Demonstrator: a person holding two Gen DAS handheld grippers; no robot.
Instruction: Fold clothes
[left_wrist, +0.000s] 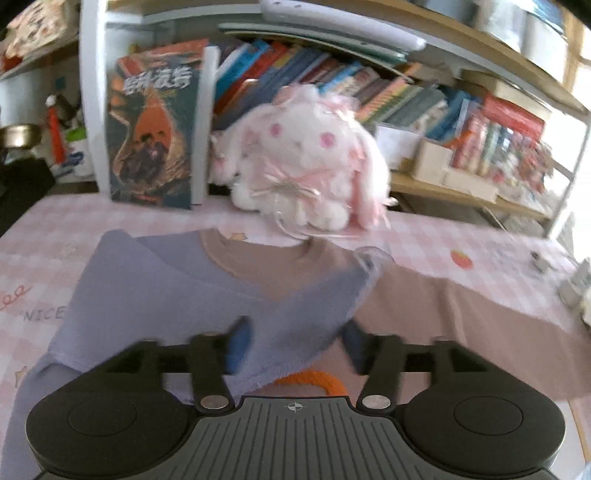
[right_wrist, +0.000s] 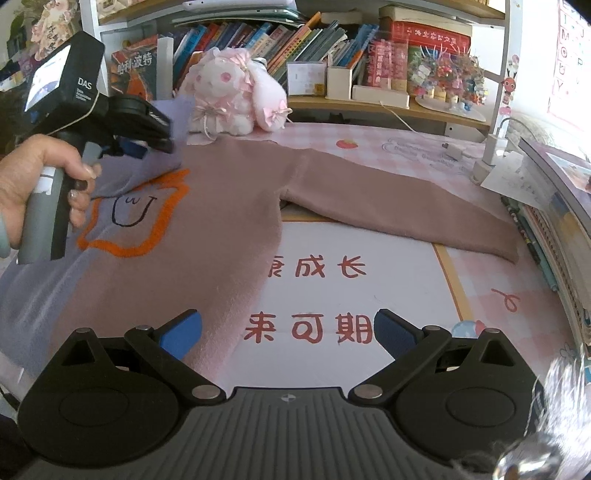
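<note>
1. I see the sweater (right_wrist: 229, 206) lying flat on the table (right_wrist: 480, 280), which wears a pink checked cover with printed characters. Its front is mauve-brown with an orange-outlined smiley motif (right_wrist: 133, 218).
2. The lavender sleeve (left_wrist: 207, 295) is folded across the sweater's chest, its cuff end near the neckline (left_wrist: 255, 258) in my left wrist view.
3. My left hand-held gripper (left_wrist: 295, 345) sits over that folded sleeve with its blue pads spread apart; the lavender fabric lies between them, but the pads are not pressing on it. The view is blurred.
4. From the right wrist view I can see the person's left hand (right_wrist: 40, 184) wrapped around that tool's grey handle at the sweater's left side.
5. The other sleeve (right_wrist: 406, 206), mauve-brown, stretches out to the right, unfolded, its cuff ending close to a stack of books (right_wrist: 554, 221) at the table's edge.
6. My right hand-held gripper (right_wrist: 288, 332) hovers with jaws wide apart and nothing between them; its left pad is over the sweater's lower edge, its right pad over the bare cover.
7. A white-and-pink plush rabbit (left_wrist: 310, 162) sits just beyond the neckline, in front of a bookshelf (right_wrist: 280, 40).
</note>
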